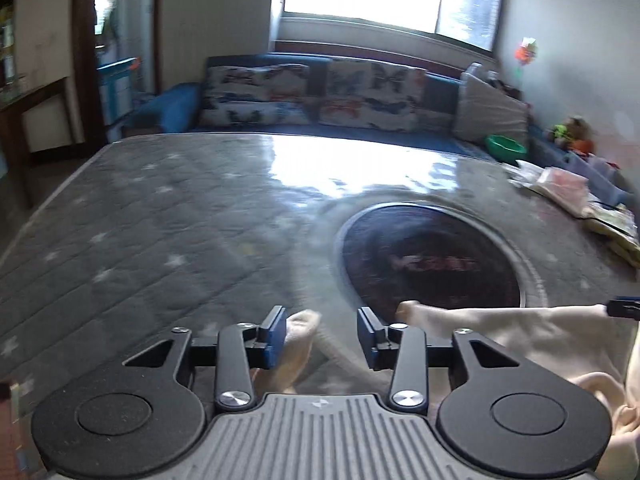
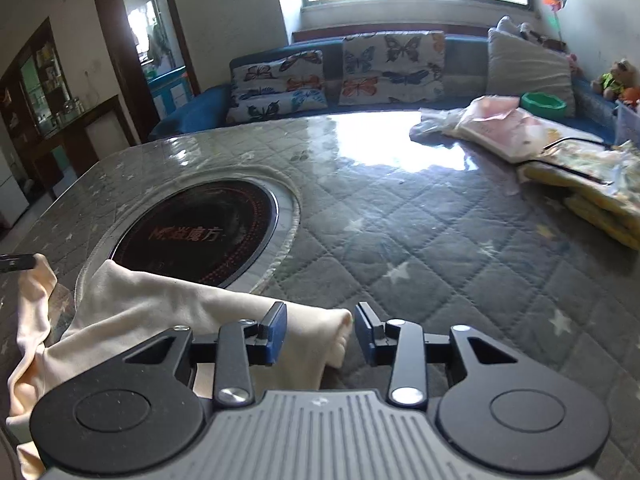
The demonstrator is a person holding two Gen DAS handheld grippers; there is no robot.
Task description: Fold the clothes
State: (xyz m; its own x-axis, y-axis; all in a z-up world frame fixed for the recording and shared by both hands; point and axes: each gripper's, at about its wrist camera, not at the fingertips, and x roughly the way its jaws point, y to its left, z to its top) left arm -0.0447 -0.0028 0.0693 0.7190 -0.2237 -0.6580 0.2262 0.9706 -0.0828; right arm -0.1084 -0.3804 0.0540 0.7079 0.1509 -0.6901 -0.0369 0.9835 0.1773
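Left wrist view
- Left tool [image 1: 321,334]: jaws spread, blue pads apart; cloth tip between them, no pad pressing on it.
- Cream garment [image 1: 520,336]: lay on the surface at lower right, spread rightward from the tool; one pale tip [image 1: 304,332] poked up just beside the left pad, another corner near the right pad.
- Right tool [image 1: 624,307]: seen only as a dark tip at the far right edge, at the garment's far corner.
- Surface [image 1: 160,220]: grey quilted cover with white stars under a glossy sheet; window glare at the centre.
- Round cooktop [image 1: 432,260]: dark, set into the surface, just beyond the garment.
- Frame: blurred throughout.

Right wrist view
- Right tool [image 2: 320,332]: jaws spread; garment corner lying between the pads, nearer the left pad, not pinched.
- Cream garment [image 2: 160,312]: draped from the tool leftward, its far edge overlapping the rim of the round cooktop [image 2: 200,232].
- Left tool [image 2: 16,262]: dark tip at the left edge, touching the garment's other corner.
- Folded clothes pile [image 2: 560,148]: pink and yellow, far right of the surface [image 2: 440,240], well apart from the garment.
- Sofa [image 2: 192,114]: blue, with butterfly cushions, behind the surface.
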